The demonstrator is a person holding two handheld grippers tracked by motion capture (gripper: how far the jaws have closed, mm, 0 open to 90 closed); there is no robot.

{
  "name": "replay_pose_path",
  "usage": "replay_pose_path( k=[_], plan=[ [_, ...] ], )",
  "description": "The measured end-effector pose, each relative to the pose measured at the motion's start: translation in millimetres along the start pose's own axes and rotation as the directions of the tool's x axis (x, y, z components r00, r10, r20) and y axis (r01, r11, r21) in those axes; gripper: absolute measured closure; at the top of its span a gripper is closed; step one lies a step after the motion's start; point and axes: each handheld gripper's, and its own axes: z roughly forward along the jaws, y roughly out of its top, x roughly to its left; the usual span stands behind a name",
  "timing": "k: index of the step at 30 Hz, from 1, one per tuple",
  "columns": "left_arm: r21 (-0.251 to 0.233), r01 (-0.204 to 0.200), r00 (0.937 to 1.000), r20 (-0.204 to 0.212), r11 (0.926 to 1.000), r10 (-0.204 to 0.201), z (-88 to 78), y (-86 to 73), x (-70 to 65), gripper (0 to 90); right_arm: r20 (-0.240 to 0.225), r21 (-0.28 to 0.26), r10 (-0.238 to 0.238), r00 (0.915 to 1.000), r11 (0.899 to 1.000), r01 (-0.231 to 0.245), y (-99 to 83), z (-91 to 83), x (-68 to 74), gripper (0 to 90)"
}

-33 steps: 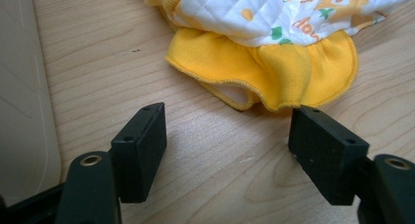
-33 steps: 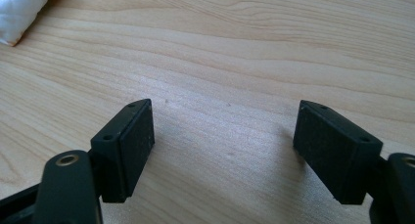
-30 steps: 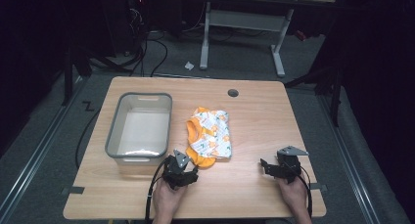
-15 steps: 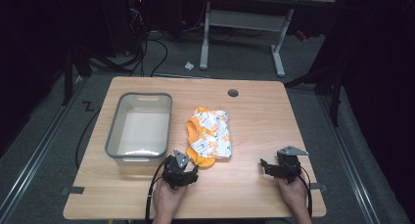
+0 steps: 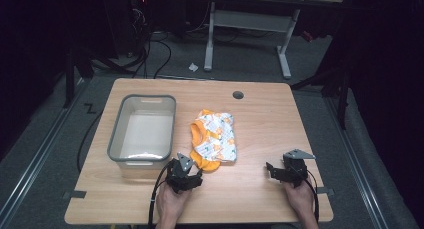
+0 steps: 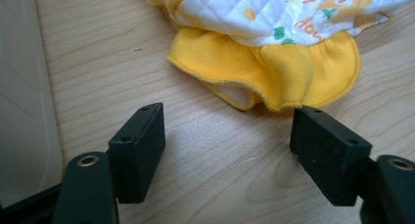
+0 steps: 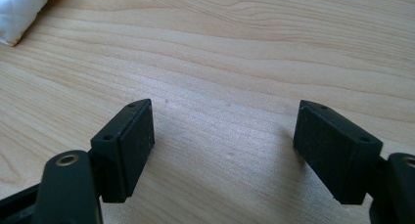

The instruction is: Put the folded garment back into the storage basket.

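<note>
Nearest the person, at about 7 o'clock on the light wooden table, the left gripper rests low over the wood with its jaws spread wide and nothing between them. In the left gripper view the yellow frilled hem of the small quilted white-and-orange printed garment lies just beyond the jaw tips, near but not touching them. At about 5 o'clock the right gripper sits well apart from the cloth; the right gripper view shows its jaws likewise spread over bare wood, with a white quilted corner of the garment at its 11 o'clock edge.

Farther in, near the table's centre, the garment lies loosely bunched and flat on the wood, untouched by either tool. Just beside it, at 9 o'clock from the cloth, stands the grey-rimmed rectangular plastic tub, and it looks empty. At the far edge, around 12 o'clock, a small round cable hole marks the tabletop.

My reading is that the work has barely begun: nothing is gripped, and the garment is still outside the tub. What is left seems to be nearly everything, namely closing the left gripper on the hem, lifting the cloth, and probably carrying it over to the tub.
</note>
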Motion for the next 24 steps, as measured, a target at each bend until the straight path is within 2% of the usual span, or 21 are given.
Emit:
replay_pose_path(
  k=[11, 14, 19, 24],
  plan=[
    [-0.005, 0.004, 0.9997, 0.024, 1.0000, -0.004, -3.7, -2.0, 0.2, 30.9, 0.000, 0.000, 0.000, 1.0000, 1.000, 0.000, 0.0, 0.0, 0.0, 23.2],
    [-0.024, 0.011, 0.9995, 0.029, 0.9997, -0.010, -8.9, -1.2, -0.1, 31.8, 0.000, 0.000, 0.000, 1.0000, 1.000, 0.000, 0.0, 0.0, 0.0, 23.2],
    [-0.067, 0.016, 0.9984, 0.055, 0.9976, -0.012, -20.4, 9.7, -2.1, 31.8, 0.000, 0.000, 0.000, 1.0000, 1.000, 0.000, 0.0, 0.0, 0.0, 23.2],
    [-0.079, 0.002, 0.9980, 0.064, 0.9969, 0.003, -23.9, 21.1, -6.1, 32.3, 0.000, 0.000, -0.002, 1.0000, 1.000, 0.002, 0.0, 0.0, -0.1, 23.2]
  ],
)
